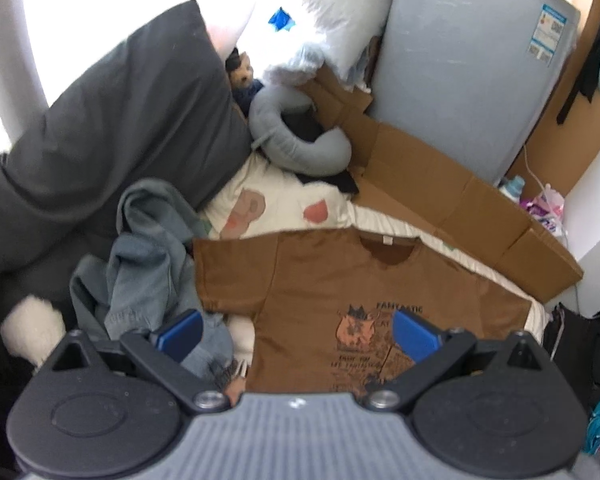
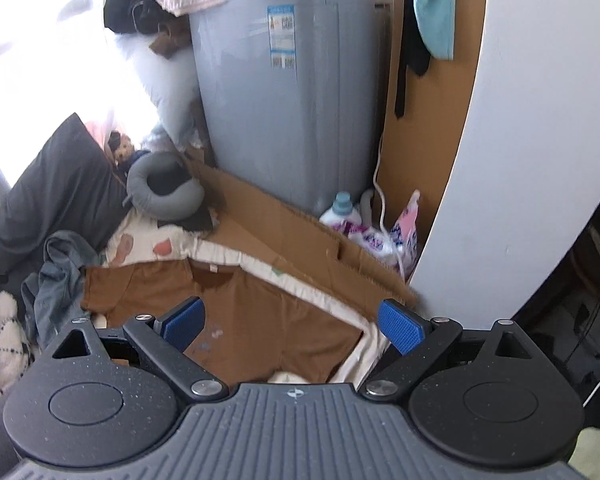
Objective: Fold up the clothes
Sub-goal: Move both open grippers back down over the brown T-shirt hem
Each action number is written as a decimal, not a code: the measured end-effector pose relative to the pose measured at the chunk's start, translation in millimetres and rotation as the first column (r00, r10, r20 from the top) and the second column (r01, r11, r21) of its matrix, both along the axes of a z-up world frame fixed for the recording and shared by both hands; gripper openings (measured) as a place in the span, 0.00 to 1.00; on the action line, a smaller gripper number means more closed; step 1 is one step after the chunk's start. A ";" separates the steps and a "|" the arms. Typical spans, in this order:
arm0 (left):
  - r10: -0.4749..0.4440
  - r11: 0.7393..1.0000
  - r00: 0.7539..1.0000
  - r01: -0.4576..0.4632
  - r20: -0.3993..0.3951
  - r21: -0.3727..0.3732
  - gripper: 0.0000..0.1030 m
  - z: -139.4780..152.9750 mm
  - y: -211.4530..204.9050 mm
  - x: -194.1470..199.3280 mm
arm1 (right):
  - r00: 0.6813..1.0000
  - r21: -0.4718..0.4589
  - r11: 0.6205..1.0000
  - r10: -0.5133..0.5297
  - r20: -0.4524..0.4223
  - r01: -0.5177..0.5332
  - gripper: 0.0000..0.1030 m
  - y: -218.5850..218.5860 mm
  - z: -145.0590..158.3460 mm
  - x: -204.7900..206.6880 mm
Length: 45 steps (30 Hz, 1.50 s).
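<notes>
Left tool spread wide, empty, above brown T-shirt lying flat on the bed — cat print seen only here. Right tool likewise spread, over shirt's right side — detergent bottle clearer there.

Brown T-shirt with orange-black print; blue-padded claw.

Right gripper gapes empty above flat brown T-shirt.
</notes>
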<state>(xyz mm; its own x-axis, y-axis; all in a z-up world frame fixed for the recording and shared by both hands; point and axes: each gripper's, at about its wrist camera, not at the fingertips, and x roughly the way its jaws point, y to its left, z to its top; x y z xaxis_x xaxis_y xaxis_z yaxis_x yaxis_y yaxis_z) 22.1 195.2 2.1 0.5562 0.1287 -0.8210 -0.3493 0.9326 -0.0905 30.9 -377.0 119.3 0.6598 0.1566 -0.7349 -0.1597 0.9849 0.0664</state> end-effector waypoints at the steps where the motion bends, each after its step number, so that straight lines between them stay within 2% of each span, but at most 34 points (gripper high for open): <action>1: 0.003 1.000 1.000 -0.003 -0.003 -0.008 0.99 -6.0 0.9 -4.0 | 1.000 0.006 1.000 -0.004 -0.006 0.004 0.94 -1.2 -9.6 -3.5; 6: 0.017 0.999 1.000 -0.018 -0.020 -0.030 0.99 -33.7 4.7 -22.6 | 0.999 0.023 1.000 -0.014 -0.052 0.015 0.94 -5.0 -56.2 -19.4; 11: 0.026 0.999 0.999 -0.028 -0.037 -0.037 0.99 -56.9 7.7 -39.2 | 0.997 0.123 0.991 -0.034 -0.076 0.044 0.94 -16.2 -96.4 -31.9; 15: 0.039 0.998 0.998 -0.040 -0.048 -0.038 0.99 -73.9 10.9 -49.1 | 0.995 0.132 0.991 -0.020 -0.095 0.033 0.94 -17.9 -130.5 -38.7; 20: 0.074 0.993 0.994 -0.080 -0.078 -0.081 0.99 -105.2 14.8 -56.0 | 0.989 0.154 0.986 -0.040 -0.142 0.062 0.94 -20.7 -183.8 -42.2; 26: 0.077 0.991 0.989 -0.090 -0.126 -0.103 0.99 -145.9 14.1 -56.9 | 0.983 0.162 0.984 -0.050 -0.177 0.079 0.94 -21.3 -239.7 -53.3; 34: 0.095 0.982 0.979 -0.121 -0.180 -0.142 0.98 -197.7 14.4 -57.4 | 0.972 0.195 0.973 -0.075 -0.224 0.120 0.94 -22.3 -299.1 -66.7; 43: 0.094 0.969 0.970 -0.140 -0.223 -0.203 0.97 -259.2 6.4 -55.2 | 0.965 0.163 0.981 -0.065 -0.253 0.108 0.94 0.4 -370.5 -77.1; 45: 0.087 0.968 0.965 -0.140 -0.247 -0.209 0.94 -274.8 2.4 -53.7 | 0.964 0.149 0.984 -0.056 -0.261 0.097 0.93 8.2 -390.5 -78.6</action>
<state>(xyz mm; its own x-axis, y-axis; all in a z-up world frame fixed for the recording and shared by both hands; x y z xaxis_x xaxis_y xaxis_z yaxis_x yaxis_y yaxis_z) -31.6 197.7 -272.7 0.3374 -0.0210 -0.9411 -0.4880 0.8511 -0.1939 -47.8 -368.7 -271.2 0.4683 0.2413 -0.8500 -0.0414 0.9669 0.2517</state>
